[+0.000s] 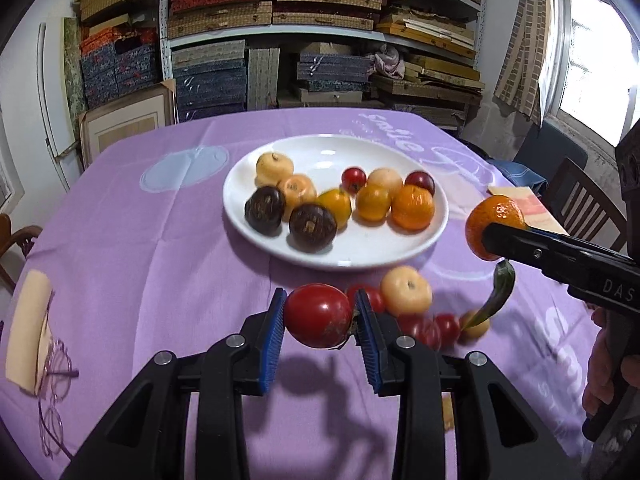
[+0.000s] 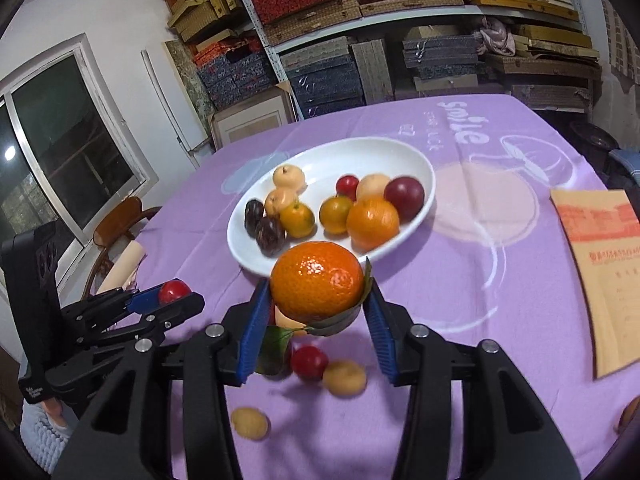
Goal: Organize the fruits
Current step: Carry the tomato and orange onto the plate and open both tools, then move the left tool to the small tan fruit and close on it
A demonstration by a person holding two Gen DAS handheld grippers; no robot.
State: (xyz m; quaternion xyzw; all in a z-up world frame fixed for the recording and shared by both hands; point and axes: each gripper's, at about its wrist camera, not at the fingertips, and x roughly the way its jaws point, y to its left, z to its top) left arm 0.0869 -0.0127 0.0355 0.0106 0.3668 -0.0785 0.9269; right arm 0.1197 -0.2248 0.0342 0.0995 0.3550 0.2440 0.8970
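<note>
Left wrist view, from left to right: a pair of pink-rimmed glasses (image 1: 54,364) lies beside a cream card (image 1: 26,332) at the edge of the worktop (image 1: 132,248), which is covered by a purple cloth. At the centre the left gripper (image 1: 319,316) is closed on a red tomato (image 1: 318,314), its blue pads pressing both sides, with the fruit held above the cloth. Beyond it stands a white plate (image 1: 360,248) carrying pale, dark brown, yellow-orange and small red fruits. Just right of the tomato a peach-coloured fruit (image 1: 406,290) and several small red fruits (image 1: 436,328) lie loose on the cloth, near the plate's front rim. Further right the right gripper (image 1: 490,240) enters from the side, holding a tangerine (image 1: 494,220) with a green leaf (image 1: 500,292) hanging below it. A hand (image 1: 604,364) grips its handle.

Right wrist view: the left gripper (image 2: 176,300) shows at the left with the tomato (image 2: 174,291) between its fingers. In the middle the right gripper (image 2: 318,304) clamps the tangerine (image 2: 316,280) in front of the plate (image 2: 256,256). A brown envelope (image 2: 600,272) lies at the right.
</note>
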